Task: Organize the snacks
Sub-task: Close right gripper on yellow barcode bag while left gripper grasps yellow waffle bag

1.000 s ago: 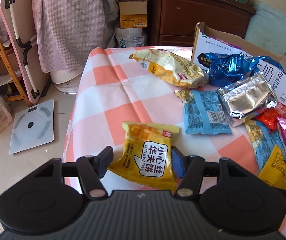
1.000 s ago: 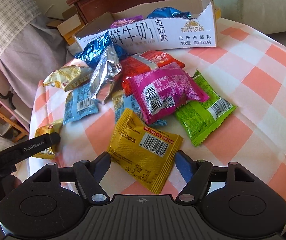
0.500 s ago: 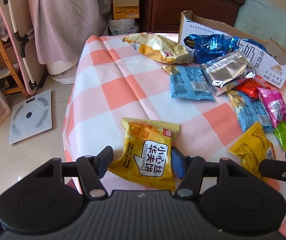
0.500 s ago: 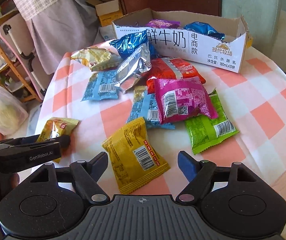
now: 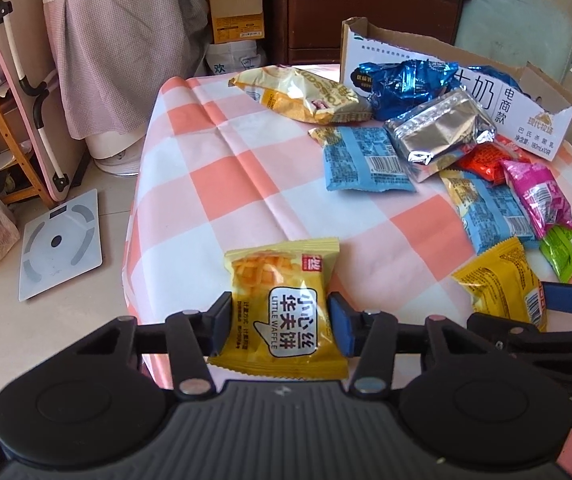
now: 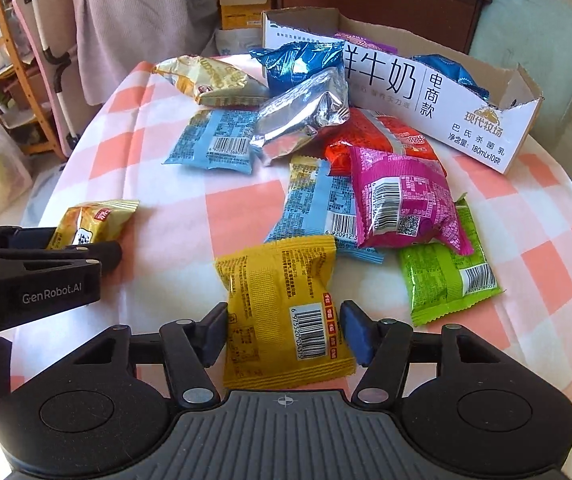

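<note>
The left gripper [image 5: 279, 322] has its fingers [image 5: 220, 322] pinched on the waffle packet [image 5: 282, 312], which lies nearest the tabletop [image 5: 222, 168] edge, well apart from the milk carton [image 5: 526, 100]. The right gripper [image 6: 284, 330] is closing on the yellow packet [image 6: 282, 304], both fingers [image 6: 353, 330] touching its sides. Only the right wrist view shows snacks inside the carton.

The yellow foil waffle packet [image 5: 282, 312] reads "LITTLE WAFFLE" beneath Chinese characters. The torn white cardboard milk carton [image 6: 426, 96] shows large Chinese print and "180mL×10". The left black plastic claw [image 6: 38, 276] is stamped "GenRobot.AI".
</note>
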